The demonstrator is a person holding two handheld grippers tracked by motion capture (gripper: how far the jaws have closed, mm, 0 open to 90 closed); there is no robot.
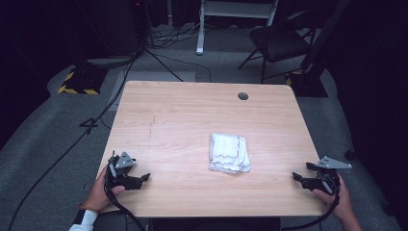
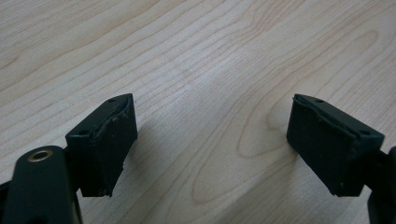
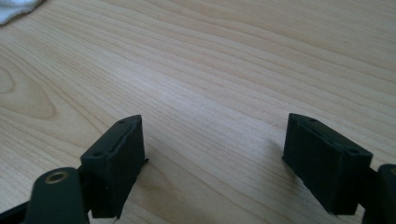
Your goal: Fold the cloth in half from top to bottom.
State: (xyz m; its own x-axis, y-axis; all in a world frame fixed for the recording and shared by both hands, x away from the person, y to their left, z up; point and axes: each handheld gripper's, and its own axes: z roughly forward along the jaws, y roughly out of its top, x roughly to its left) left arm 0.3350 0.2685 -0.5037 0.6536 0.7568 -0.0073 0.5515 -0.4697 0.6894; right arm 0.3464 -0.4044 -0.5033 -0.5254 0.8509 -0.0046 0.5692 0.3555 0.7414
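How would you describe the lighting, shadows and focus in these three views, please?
High view: the table is evenly lit, the surroundings dark, the folded white cloth slightly soft. Left gripper view: the left gripper casts soft shadows on sharp wood grain. Right gripper view: the right gripper likewise; the far grain blurs.

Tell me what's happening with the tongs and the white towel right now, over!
Left tongs open, empty, near table edge. Right tongs open, empty, opposite side. Folded white towel lies untouched between them. Nothing in the way.
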